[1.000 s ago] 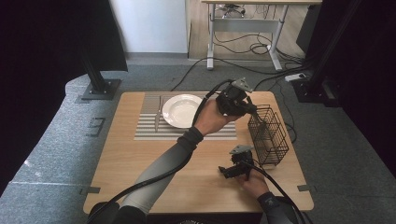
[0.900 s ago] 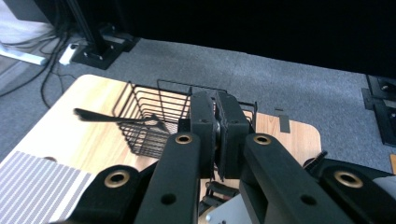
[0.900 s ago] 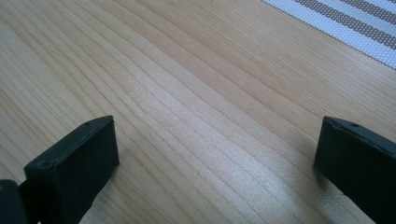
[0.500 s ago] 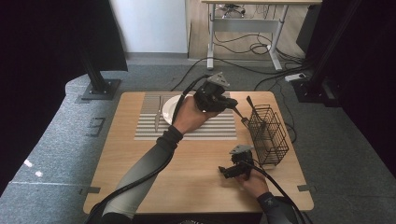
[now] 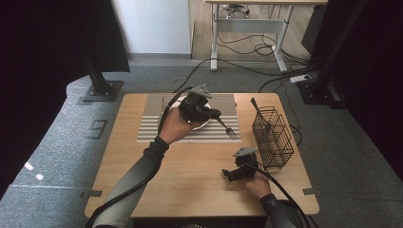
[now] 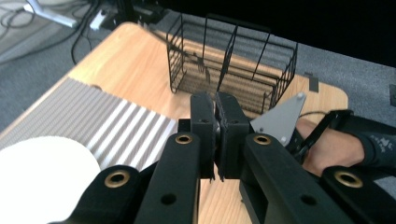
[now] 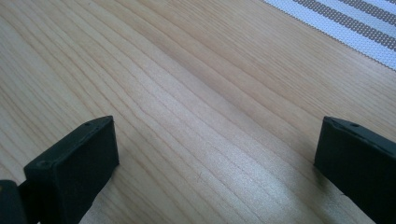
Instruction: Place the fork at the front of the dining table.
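Fork (image 5: 226, 128): I hold it in my left gripper (image 5: 212, 114), jaws clamped tight on the handle. Slim dark metal; the tines hang over the near right corner of the striped mat (image 5: 157, 130). The handle end is buried between the pads. In the left gripper view the jaws meet with barely a slit, and I cannot make out the fork there.

Plate (image 5: 199, 126): white, round, on the mat. My left hand (image 5: 175, 127) and the gripper body cover most of it in the high view; a thin crescent shows at the near edge. In the left gripper view it is cut off at the lower left corner (image 6: 42, 172).

Left arm: reaches in from the near edge, dark sleeve, wrist raised over the mat, gripper pointing right and slightly down toward the basket (image 5: 272, 137).

Right gripper (image 5: 227, 175): rests low on the table (image 5: 142, 190), near and right of the mat, its jaws spread wide with nothing between them (bare wood grain in the right gripper view). The right hand (image 5: 256, 183) sits behind it.

Basket: black wire, boxy, open-topped, right of the mat. A dark handle leans out of its far corner; I cannot tell what utensil it is.

Mat: ribbed, grey and white stripes. Table: pale wood, rounded corners.
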